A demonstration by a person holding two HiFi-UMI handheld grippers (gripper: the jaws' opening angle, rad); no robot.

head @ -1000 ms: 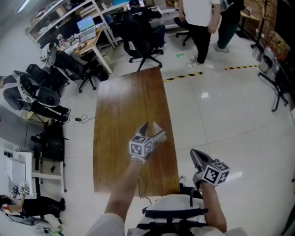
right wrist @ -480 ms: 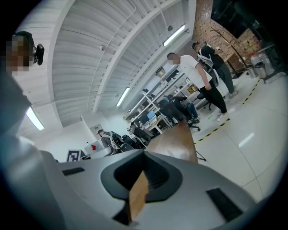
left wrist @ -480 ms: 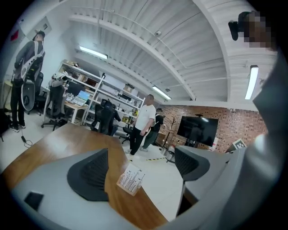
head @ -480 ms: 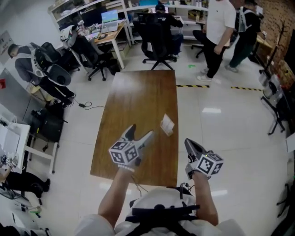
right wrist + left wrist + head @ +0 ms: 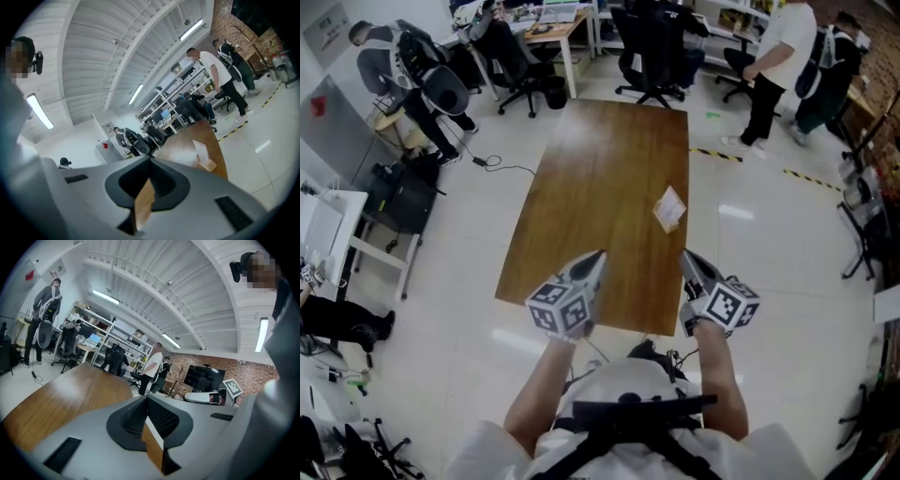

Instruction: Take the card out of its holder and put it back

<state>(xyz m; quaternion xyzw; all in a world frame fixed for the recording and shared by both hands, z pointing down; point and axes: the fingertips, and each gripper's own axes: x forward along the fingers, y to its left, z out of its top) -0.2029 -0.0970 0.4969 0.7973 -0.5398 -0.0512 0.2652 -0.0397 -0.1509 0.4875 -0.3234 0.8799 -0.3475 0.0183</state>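
A white card [image 5: 669, 205] stands upright in its small wooden holder [image 5: 665, 221] near the right edge of the long wooden table [image 5: 600, 178]. The right gripper view shows the card [image 5: 202, 151] and holder [image 5: 207, 165] well ahead of the jaws. My left gripper [image 5: 597, 256] hovers over the table's near edge, shut, its jaws meeting at the tip [image 5: 146, 398] with nothing between them. My right gripper [image 5: 686, 255] is beside it at the near right corner, also shut [image 5: 150, 160] and empty. Both sit short of the card, apart from it.
Office chairs [image 5: 652, 37] and desks [image 5: 553, 23] crowd the table's far end. Two people [image 5: 773, 66] stand on the floor at the far right near yellow-black floor tape [image 5: 712, 153]. Another person [image 5: 380, 61], chairs and a cable are at the left.
The left gripper's jaws, spread before, are now closed. Both grippers have drawn back toward the table's near edge, away from the card. The head view has swung so the table lies further ahead.
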